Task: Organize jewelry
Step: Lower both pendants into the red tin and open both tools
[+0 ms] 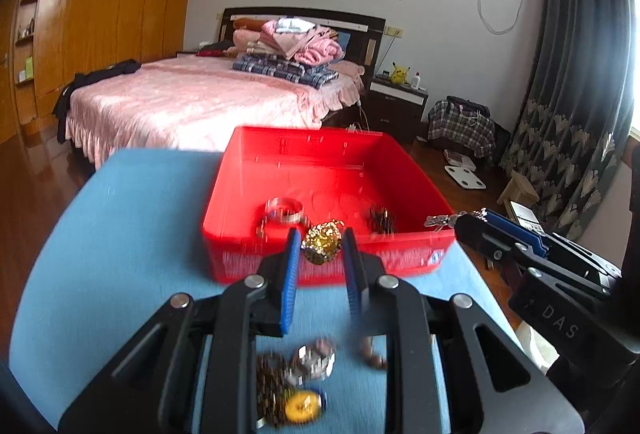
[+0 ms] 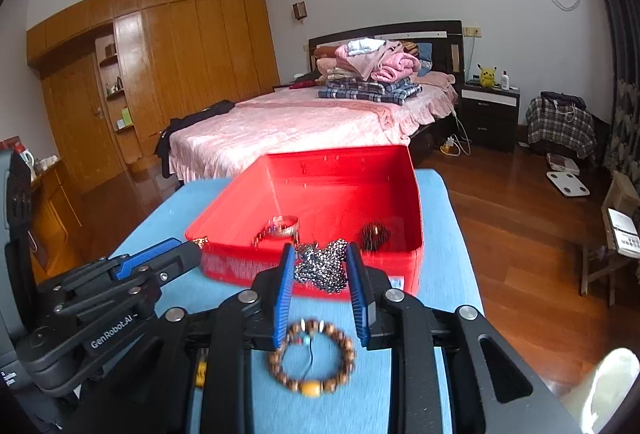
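Two grippers: left gripper (image 1: 320, 246) pinches a gold sparkly bracelet (image 1: 322, 243); right gripper (image 2: 318, 266) pinches a silver-black beaded chain (image 2: 322, 266).
Place: both hover at the near wall of the red plastic bin (image 2: 412, 202).
Handling: chain looks limp and slippery; grip bunched middle.

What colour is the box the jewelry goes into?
Bright red. The box shows best in the right wrist view, sitting on the blue table.
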A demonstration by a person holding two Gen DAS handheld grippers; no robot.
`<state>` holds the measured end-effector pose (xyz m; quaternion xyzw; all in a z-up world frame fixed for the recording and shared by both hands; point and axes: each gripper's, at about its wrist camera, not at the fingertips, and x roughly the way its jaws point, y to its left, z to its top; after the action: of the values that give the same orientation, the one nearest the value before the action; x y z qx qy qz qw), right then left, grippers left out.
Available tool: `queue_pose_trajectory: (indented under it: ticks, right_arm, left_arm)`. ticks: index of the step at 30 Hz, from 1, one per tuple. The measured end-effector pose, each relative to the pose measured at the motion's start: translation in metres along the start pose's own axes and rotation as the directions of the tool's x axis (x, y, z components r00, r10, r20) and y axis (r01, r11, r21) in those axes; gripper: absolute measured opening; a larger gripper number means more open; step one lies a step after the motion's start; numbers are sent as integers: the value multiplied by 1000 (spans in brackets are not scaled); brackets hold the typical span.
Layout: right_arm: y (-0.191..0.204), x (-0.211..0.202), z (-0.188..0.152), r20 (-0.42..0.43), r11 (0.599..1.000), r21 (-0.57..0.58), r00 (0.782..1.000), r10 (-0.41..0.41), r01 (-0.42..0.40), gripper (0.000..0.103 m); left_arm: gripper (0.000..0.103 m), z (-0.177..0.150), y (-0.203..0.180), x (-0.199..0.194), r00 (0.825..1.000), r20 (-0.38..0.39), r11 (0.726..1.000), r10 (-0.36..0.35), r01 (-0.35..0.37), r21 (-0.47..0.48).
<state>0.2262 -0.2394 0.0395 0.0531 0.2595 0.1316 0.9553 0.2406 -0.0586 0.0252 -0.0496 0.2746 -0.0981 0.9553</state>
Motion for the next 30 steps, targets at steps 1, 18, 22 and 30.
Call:
queue_pose_trajectory:
  ticks: [1, 18, 22, 30]
  right_arm:
    - [-1, 4, 6, 4, 1000, 4, 1000, 2, -2, 26]
    - [-14, 75, 36, -18, 1000, 12, 1000, -20, 21, 26]
    - [-19, 88, 31, -41, 999, 24, 999, -25, 26, 26]
    - [-22, 102, 30, -69, 999, 32, 997, -25, 27, 26]
  left_arm:
    - [20, 6, 0, 3, 1000, 6, 1000, 0, 0, 4]
    - [20, 44, 13, 78, 999, -26, 999, 29, -28, 27]
    - [20, 42, 14, 87, 998, -40, 999, 40, -38, 38]
    - [21, 38, 20, 103, 996, -78, 998, 53, -51, 32]
